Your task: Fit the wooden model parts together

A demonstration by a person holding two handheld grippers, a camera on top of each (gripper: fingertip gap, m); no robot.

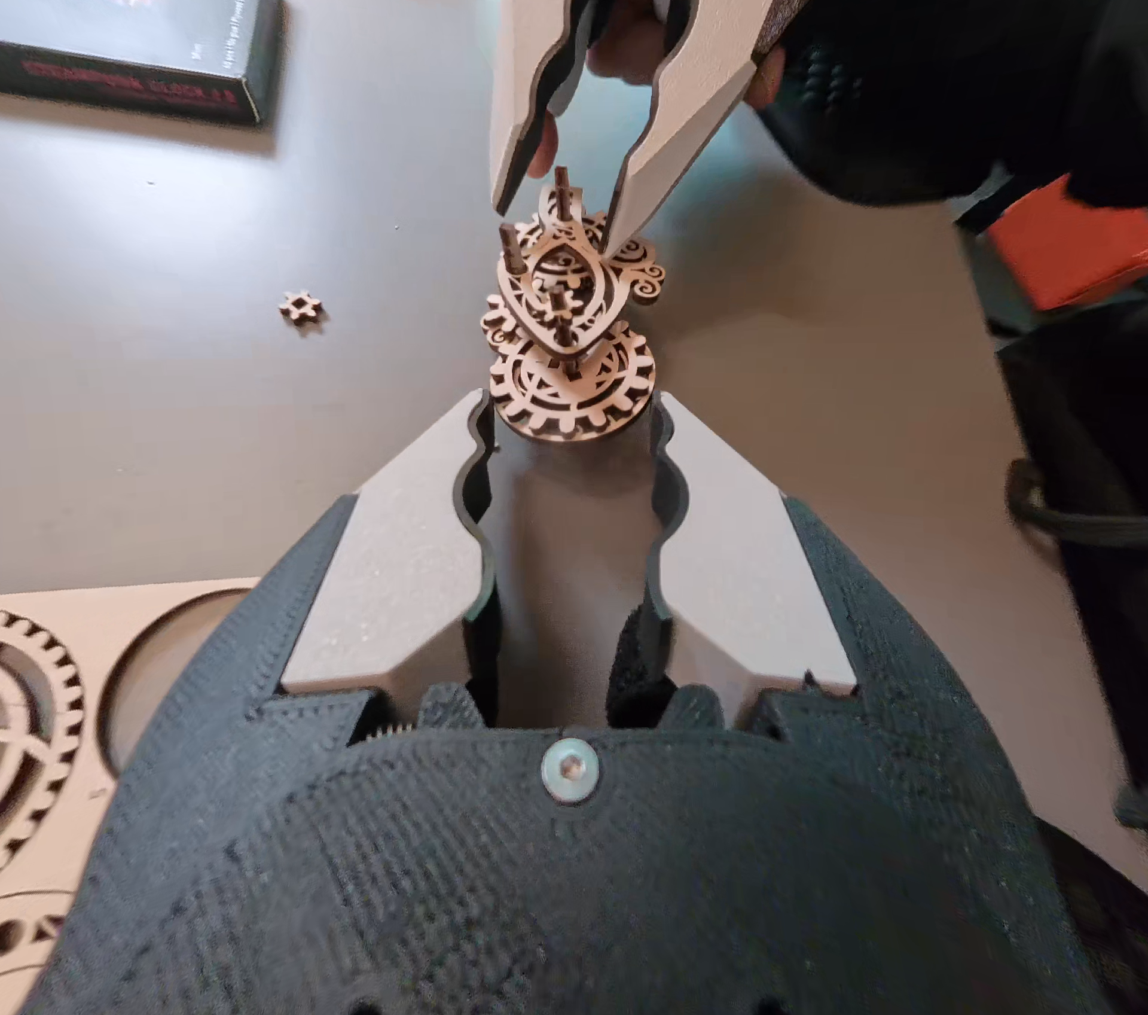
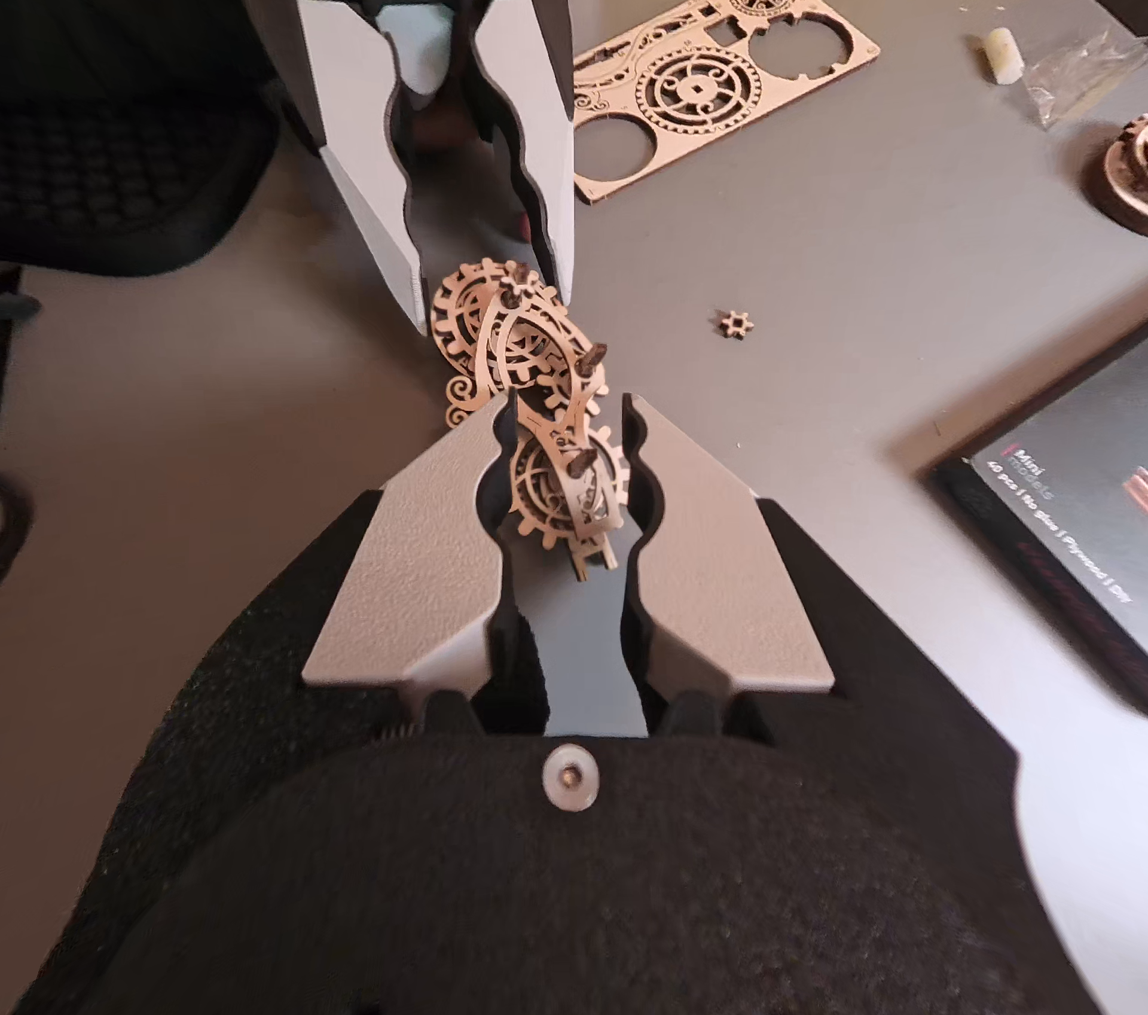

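The wooden model [image 1: 559, 301], a laser-cut frame with gears and dark pegs, is held between my two grippers just over the grey table [image 1: 186, 426]. My left gripper [image 1: 571, 404] has its fingertips against the edges of the large gear at one end. In the right wrist view this gripper [image 2: 494, 311] comes in from the top. My right gripper [image 2: 568, 401] has its jaws around the other end of the model [image 2: 534, 364], with the frame and a gear between its fingers. In the left wrist view it [image 1: 557, 227] reaches in from above. A small loose gear [image 1: 302, 308] lies on the table nearby [image 2: 736, 325].
A black box [image 1: 124, 22] lies at one side [image 2: 1056, 538]. Plywood part sheets [image 2: 714, 84] lie behind the left gripper [image 1: 37, 705]. A clear bag [image 2: 1081, 65], a white stub [image 2: 1000, 53] and another gear piece [image 2: 1124, 177] lie at the far right. An orange object [image 1: 1068, 245] is beside a gloved hand. There is about 5 cm between the tips of the two grippers. My right tips are roughly 20 cm from the gear piece [image 2: 1124, 177].
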